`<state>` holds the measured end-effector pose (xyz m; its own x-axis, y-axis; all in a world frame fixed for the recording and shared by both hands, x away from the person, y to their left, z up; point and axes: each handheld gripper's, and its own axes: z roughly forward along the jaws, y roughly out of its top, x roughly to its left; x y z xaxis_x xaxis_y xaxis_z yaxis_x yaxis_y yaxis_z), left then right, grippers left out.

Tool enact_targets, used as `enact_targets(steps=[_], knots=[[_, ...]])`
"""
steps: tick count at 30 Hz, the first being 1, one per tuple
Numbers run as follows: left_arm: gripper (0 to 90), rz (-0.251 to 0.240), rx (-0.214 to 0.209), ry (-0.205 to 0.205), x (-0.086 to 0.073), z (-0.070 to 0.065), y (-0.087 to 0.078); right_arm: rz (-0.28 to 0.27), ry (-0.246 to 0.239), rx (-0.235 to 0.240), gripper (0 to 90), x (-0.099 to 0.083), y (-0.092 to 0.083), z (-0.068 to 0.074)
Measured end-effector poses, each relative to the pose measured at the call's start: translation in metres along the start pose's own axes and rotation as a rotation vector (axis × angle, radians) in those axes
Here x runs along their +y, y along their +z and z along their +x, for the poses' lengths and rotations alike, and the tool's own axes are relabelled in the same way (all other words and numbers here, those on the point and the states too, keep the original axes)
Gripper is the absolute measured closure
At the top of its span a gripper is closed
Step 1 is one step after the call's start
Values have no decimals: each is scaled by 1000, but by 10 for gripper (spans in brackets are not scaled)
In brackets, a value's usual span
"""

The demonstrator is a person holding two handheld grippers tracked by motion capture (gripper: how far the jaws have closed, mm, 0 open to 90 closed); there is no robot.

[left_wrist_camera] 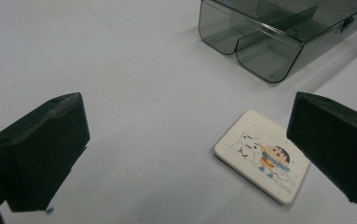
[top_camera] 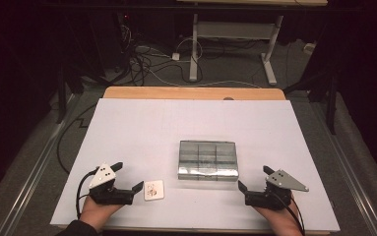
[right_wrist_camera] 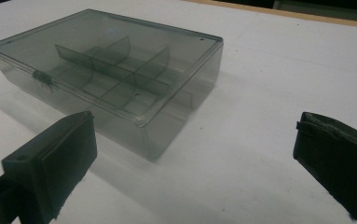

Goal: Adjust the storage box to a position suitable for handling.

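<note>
While both grippers gape, tile (top_camera: 153, 190) lies beside box (top_camera: 207, 160).

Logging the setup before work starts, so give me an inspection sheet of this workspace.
Surface: white sheet over a wooden table, flat and bare around the items.
Job's things: smoky clear compartment box, lid shut, at centre; small square cartoon tile lying flat to its left, apart from it.
Clutter: nothing seen.
Grippers: left gripper and right gripper both open, holding nothing, resting near the front edge.
Cables: each gripper trails a black cable; loose cables on the floor beyond.
Surroundings: dark room, white desk frame behind.
</note>
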<state>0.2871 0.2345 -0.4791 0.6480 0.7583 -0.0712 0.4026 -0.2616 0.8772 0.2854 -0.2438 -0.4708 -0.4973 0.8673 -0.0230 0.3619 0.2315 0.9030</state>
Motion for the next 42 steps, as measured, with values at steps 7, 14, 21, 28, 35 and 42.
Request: enact_targets(steps=[7,14,21,28,35,42], knots=[[0,2,-10,4,1,0,3,-3,2,-2,0,-1,-1,-3],[0,-14,-7,-13,1,3,-1,-4,-1,-1,0,0,0,-3],[0,22,-31,-13,4,1,0,-8,-3,-1,0,1,0,-3],[131,32,-69,-8,7,-2,0,-8,-3,-6,0,1,0,-3],[400,56,-95,-5,10,-8,5,-9,-2,-9,0,1,0,-4],[690,112,-154,10,15,-25,17,-11,-4,-13,0,1,-1,-3]])
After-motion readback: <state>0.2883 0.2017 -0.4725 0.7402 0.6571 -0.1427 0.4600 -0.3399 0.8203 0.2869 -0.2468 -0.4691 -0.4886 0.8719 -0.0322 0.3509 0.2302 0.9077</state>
